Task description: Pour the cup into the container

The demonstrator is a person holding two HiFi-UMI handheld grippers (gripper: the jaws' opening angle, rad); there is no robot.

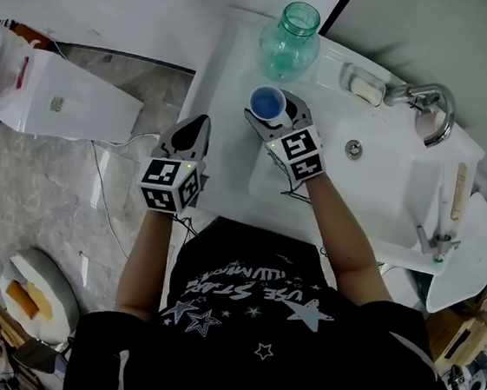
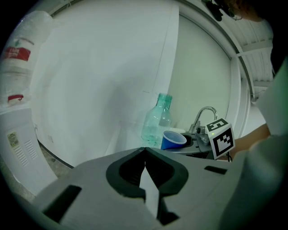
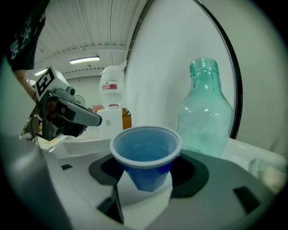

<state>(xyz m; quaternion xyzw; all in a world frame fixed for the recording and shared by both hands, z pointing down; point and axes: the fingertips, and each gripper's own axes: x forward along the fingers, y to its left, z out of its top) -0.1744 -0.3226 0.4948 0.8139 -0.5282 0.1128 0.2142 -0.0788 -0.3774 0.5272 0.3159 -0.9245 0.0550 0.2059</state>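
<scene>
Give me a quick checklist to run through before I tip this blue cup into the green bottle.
1. Grip: right gripper shut on the blue cup: ok.
2. Cup upright, nothing spilling: ok.
3. Green bottle upright on the sink, mouth uncapped: ok.
4. Cup rim above the bottle's mouth: not ok, it sits lower, beside the bottle.
5. Bottle steadied: not ok, the left gripper is shut, empty and away from it.
6. Amount of liquid in the cup: cannot tell.
</scene>
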